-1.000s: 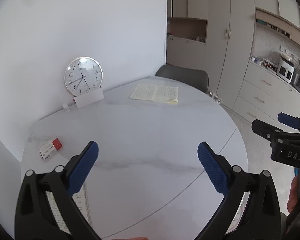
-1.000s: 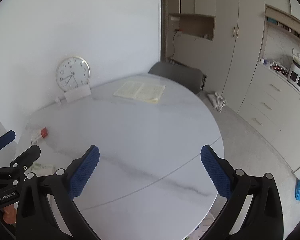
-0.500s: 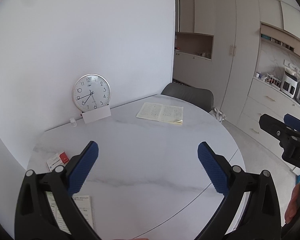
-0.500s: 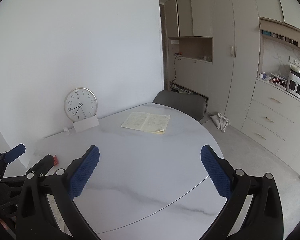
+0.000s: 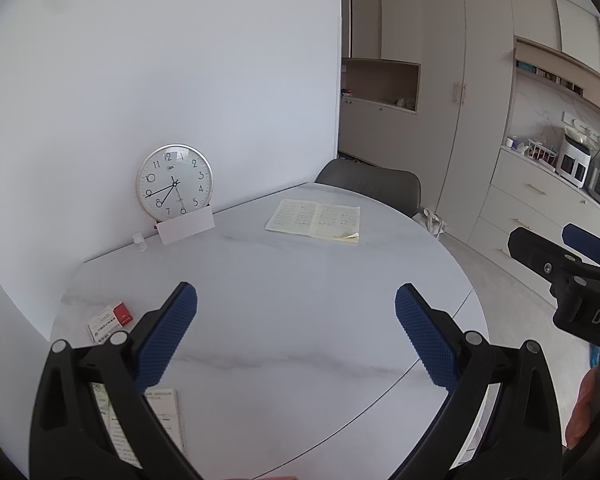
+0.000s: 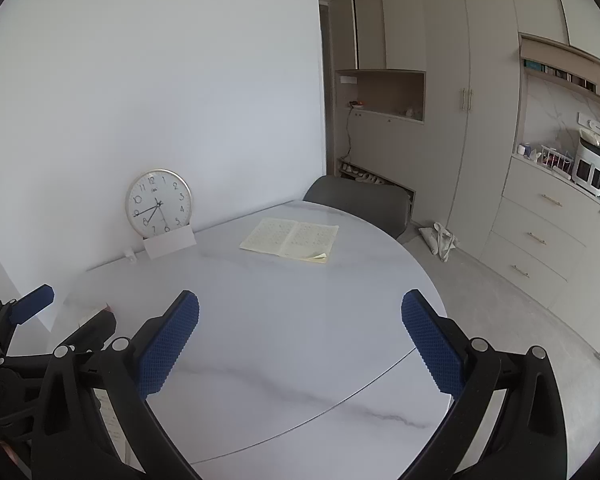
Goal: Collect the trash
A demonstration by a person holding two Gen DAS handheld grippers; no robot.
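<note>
On the near-left part of the round white marble table (image 5: 300, 280), a small red-and-white cardboard box (image 5: 110, 320) is lying flat, with a printed white paper leaflet (image 5: 164, 412) nearer, partly under the left gripper (image 5: 296, 336). Both are looking light; the box seems stiff enough to pinch across its short sides, the leaflet flimsy and best pinched at an edge. Left gripper's fingers are hovering wide apart, holding nothing; right gripper (image 6: 300, 340) is likewise spread and unloaded. Farther back, an open yellowish notebook (image 5: 314, 220) and a round silver-rimmed wall clock (image 5: 174, 182) are sitting untouched.
</note>
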